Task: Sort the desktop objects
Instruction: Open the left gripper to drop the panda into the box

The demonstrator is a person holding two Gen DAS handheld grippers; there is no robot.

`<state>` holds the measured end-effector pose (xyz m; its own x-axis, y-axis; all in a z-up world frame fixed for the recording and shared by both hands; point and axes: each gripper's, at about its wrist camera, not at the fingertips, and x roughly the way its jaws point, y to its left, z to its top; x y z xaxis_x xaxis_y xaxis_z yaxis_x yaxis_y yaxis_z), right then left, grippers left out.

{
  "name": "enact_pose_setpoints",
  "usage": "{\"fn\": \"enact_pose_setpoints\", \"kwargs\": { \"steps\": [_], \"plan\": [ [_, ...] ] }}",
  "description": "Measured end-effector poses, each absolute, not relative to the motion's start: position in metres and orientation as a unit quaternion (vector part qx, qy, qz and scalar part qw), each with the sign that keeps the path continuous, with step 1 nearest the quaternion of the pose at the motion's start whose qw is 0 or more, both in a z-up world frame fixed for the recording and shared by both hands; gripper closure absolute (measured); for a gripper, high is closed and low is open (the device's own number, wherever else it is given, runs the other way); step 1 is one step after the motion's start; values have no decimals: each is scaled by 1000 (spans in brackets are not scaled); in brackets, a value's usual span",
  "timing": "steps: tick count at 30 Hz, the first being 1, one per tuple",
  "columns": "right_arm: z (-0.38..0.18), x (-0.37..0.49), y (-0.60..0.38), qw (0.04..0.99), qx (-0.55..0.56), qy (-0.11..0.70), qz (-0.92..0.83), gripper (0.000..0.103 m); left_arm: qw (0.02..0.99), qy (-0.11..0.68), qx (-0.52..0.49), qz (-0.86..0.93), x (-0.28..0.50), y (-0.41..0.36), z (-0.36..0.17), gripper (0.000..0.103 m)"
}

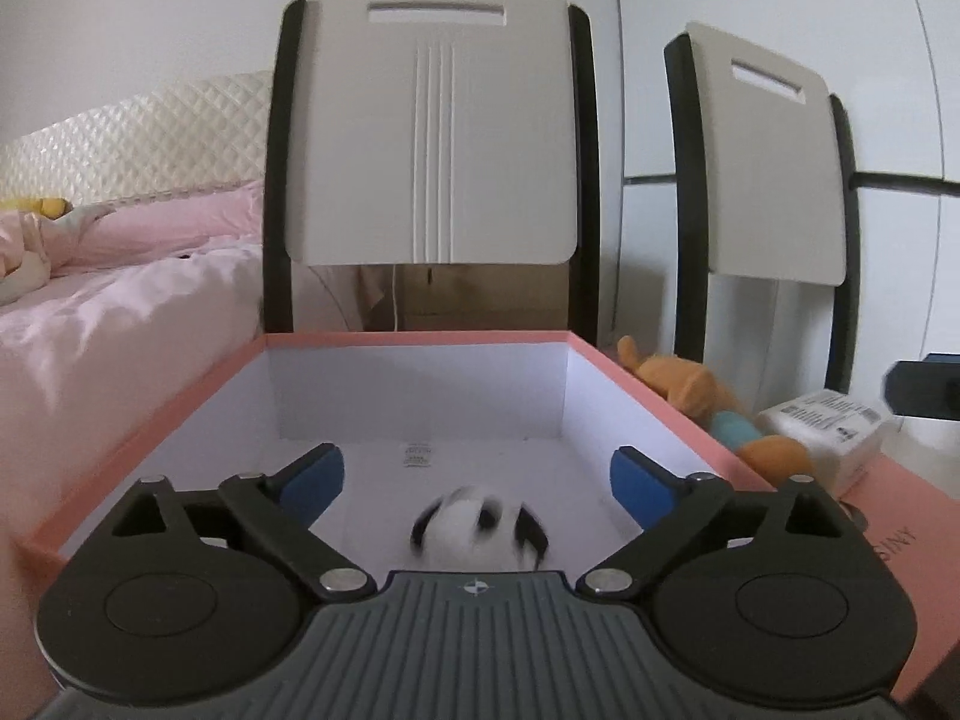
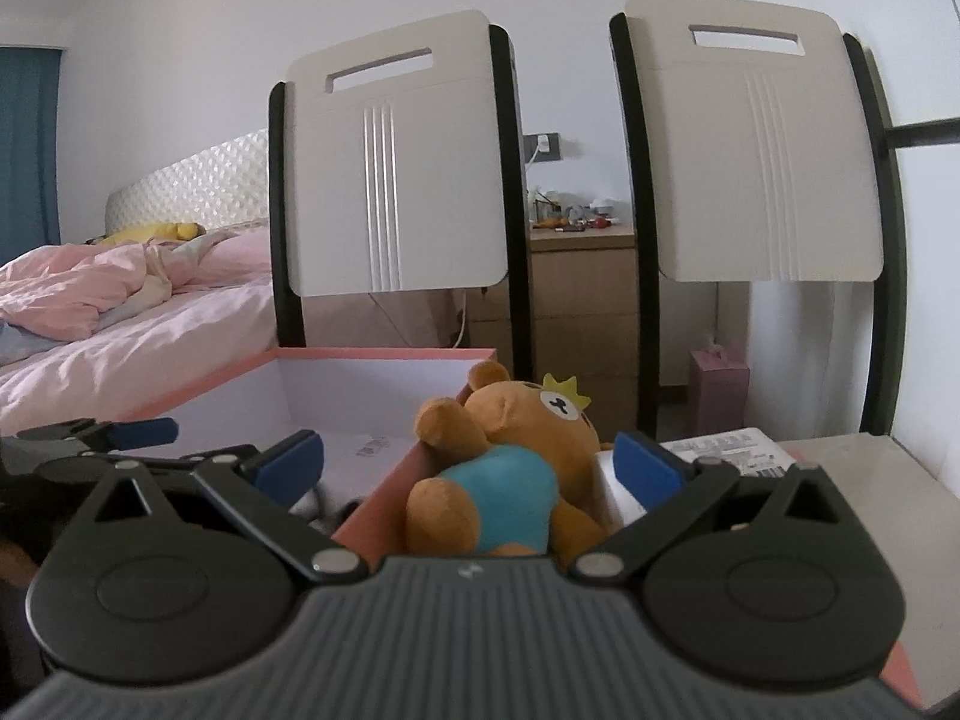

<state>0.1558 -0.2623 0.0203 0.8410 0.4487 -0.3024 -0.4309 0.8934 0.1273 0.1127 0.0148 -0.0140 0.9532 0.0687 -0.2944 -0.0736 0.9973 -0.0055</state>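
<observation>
A pink box [image 1: 180,408] with a white inside stands open on the table. My left gripper [image 1: 477,480] is open above it. A blurred black-and-white plush toy [image 1: 480,531] lies loose below and between its fingers, inside the box. An orange bear plush [image 2: 510,468] in a blue shirt lies just outside the box's right wall [image 2: 390,492]; it also shows in the left wrist view [image 1: 708,402]. My right gripper [image 2: 468,468] is open with the bear between its fingers, not gripped. A white labelled box [image 2: 720,450] sits beside the bear.
Two chairs [image 1: 438,138] [image 1: 774,168] stand behind the table. A bed with pink bedding [image 1: 108,300] is at the left. A wooden dresser [image 2: 582,300] stands behind the chairs. The box's pink lid [image 1: 900,516] lies at the right.
</observation>
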Motion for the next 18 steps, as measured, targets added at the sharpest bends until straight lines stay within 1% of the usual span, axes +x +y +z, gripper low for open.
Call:
{"fn": "enact_pose_setpoints", "kwargs": {
  "steps": [2, 10, 18],
  "plan": [
    [21, 155, -262, 960, 25, 162, 228, 0, 990, 133, -8, 45, 99, 16, -15, 0],
    [20, 155, -259, 953, 61, 172, 244, 0, 992, 80, -36, 92, 72, 33, -12, 0],
    [20, 158, -245, 958, 20, 131, 255, 0, 991, 56, -7, 121, 67, 28, -8, 0]
  ]
}}
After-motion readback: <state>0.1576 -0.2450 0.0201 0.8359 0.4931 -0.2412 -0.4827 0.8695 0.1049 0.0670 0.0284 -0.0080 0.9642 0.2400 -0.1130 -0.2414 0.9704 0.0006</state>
